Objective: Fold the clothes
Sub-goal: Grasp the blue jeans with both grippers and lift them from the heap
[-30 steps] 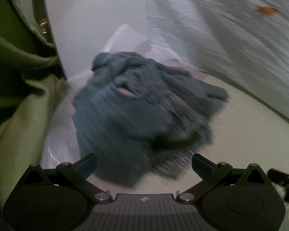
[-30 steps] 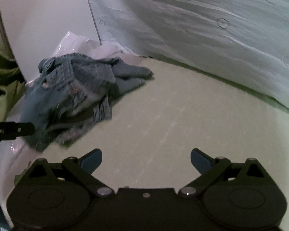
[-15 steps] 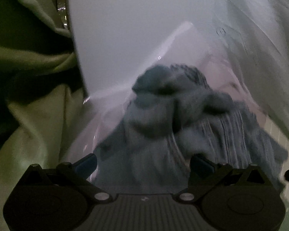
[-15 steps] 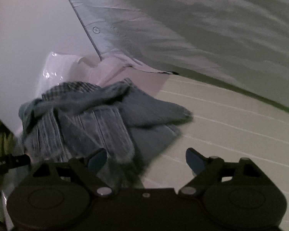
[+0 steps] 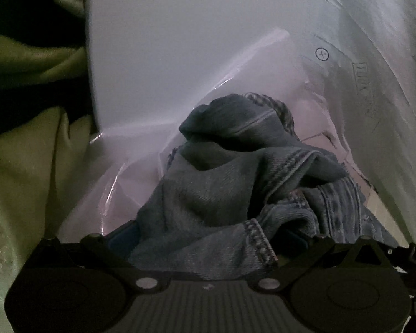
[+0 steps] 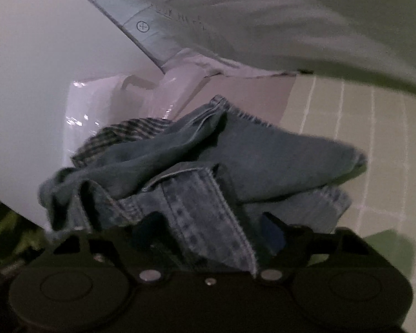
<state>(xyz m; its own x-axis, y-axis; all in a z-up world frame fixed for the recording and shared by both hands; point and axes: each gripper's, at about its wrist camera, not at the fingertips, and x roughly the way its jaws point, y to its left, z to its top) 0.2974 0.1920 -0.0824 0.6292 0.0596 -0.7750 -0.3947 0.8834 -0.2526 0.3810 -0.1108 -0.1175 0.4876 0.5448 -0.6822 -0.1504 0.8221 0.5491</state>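
A crumpled heap of blue denim (image 5: 222, 194) lies on a clear plastic bag (image 5: 130, 166) against a white panel. A bit of checked fabric (image 6: 124, 136) shows at the heap's far side. My left gripper (image 5: 208, 238) is open and pushed into the near edge of the heap, with denim lying between its fingers and over their tips. In the right wrist view the same denim (image 6: 263, 161) fills the middle. My right gripper (image 6: 208, 233) is open too, and a seamed denim band hangs between its half-hidden fingers.
A white panel (image 5: 180, 41) stands behind the heap, with a grey wrinkled sheet (image 6: 263, 14) to its right. Green cloth (image 5: 27, 152) hangs at the left. The pale gridded tabletop (image 6: 360, 116) extends to the right of the denim.
Both grippers have moved forward into the denim heap, from well short of it to having cloth between their open fingers. The heap itself stays in place.
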